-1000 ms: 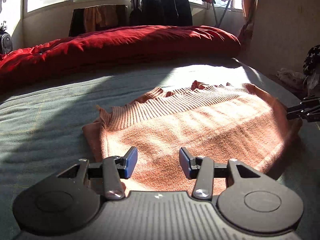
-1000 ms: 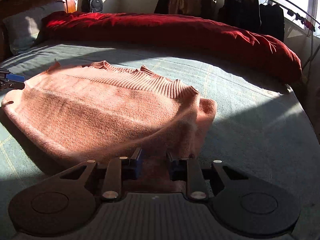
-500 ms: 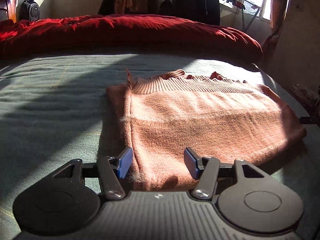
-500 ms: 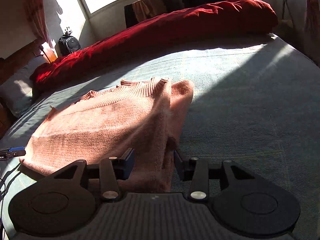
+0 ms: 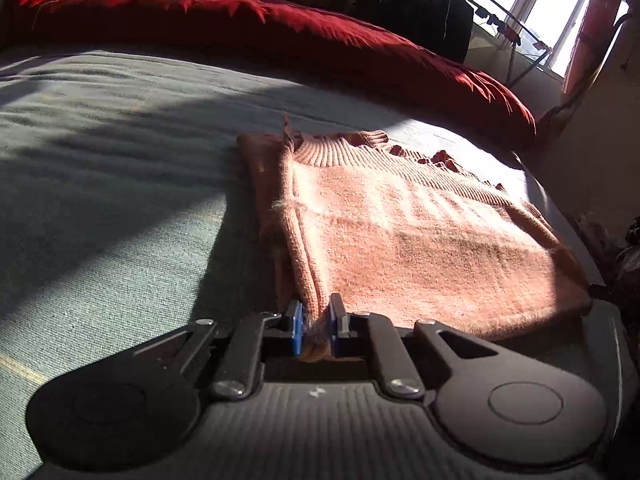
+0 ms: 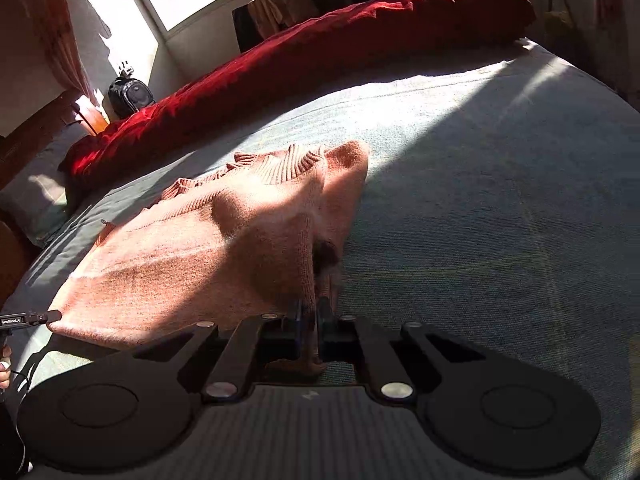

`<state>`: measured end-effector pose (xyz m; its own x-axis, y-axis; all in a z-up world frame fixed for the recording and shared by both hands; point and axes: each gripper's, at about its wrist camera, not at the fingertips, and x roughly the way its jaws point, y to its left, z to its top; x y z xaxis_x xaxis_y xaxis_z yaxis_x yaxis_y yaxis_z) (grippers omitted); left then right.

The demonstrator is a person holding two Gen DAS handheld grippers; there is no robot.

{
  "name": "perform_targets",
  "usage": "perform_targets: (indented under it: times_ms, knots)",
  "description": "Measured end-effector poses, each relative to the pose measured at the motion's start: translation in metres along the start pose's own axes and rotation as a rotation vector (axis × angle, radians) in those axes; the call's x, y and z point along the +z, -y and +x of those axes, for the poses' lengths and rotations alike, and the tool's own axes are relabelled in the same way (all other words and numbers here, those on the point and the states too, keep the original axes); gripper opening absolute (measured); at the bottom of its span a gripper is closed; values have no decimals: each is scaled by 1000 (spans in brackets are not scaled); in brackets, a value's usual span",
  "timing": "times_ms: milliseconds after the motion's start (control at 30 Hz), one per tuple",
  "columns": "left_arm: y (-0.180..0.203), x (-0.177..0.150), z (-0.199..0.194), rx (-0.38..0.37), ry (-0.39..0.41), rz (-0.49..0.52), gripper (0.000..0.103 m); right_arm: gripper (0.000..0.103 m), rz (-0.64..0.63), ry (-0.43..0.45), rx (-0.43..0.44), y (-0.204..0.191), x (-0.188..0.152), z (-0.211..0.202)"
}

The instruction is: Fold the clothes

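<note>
A salmon-pink knit sweater [image 5: 408,236] lies folded on the grey-green bedsheet [image 5: 112,184], its ribbed edge toward the far side. My left gripper [image 5: 316,326] is shut on the sweater's near left corner, with the knit pinched between the blue pads. In the right wrist view the same sweater [image 6: 192,256] spreads to the left, and my right gripper [image 6: 309,322] is shut on its near right corner, which is lifted slightly off the sheet. The left gripper's tip [image 6: 54,315] shows at the sweater's far left corner.
A rolled red duvet [image 5: 280,36] runs along the far side of the bed. Dark clothes hang on a rack [image 5: 424,4] by the window. A pillow [image 6: 36,184] and a wooden headboard sit at the left. Open bedsheet [image 6: 500,208] stretches to the right.
Both grippers closed on the sweater's near corners; a second ago the left was open. The right corner has risen a little, and both cameras have swung round.
</note>
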<state>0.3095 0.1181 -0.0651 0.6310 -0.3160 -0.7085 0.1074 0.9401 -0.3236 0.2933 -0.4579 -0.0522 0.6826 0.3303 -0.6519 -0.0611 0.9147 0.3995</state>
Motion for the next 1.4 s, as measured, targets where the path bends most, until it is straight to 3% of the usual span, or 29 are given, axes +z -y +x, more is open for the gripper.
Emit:
perform_targets:
  times_ms: [100,233,400,567,733,800,867,900,933,967,1000,1133,1200,1267,1400]
  knots:
    - [-2,1,1,13,0,2,19,8,29,-27,-48,11,-4,7]
    - [13,8,-23,59,51,105,20,13,-37,68,-63,0,8,-16]
    - [44,32,-31,28,118,210,46,18,-91,112,24,-27,47,-4]
    - [74,54,11,-54,88,264,47,24,-83,38,123,-51,74,53]
    - [57,53,48,-31,24,211,48,24,-33,19,46,-22,66,71]
    - [49,50,43,-28,28,208,48,22,-12,13,18,-11,63,78]
    - [40,46,36,-28,35,207,48,19,27,24,43,2,63,68]
    - [36,44,33,-28,39,207,48,19,3,32,22,-2,63,63]
    - [32,43,30,-27,42,206,48,27,-22,41,2,-6,63,57]
    - [37,41,26,4,47,243,48,49,-48,49,-19,-11,63,52]
    - [45,38,22,38,54,293,49,56,-92,56,-41,-19,62,46]
    - [91,12,1,152,120,584,55,66,-360,89,-63,-74,43,21]
    - [114,-9,-9,179,163,757,74,79,-538,119,-92,-108,27,8]
    - [138,-35,-16,228,221,968,83,91,-722,171,-128,-139,5,-1]
    - [173,-88,-9,342,266,1350,84,92,-968,159,-163,-181,-32,0]
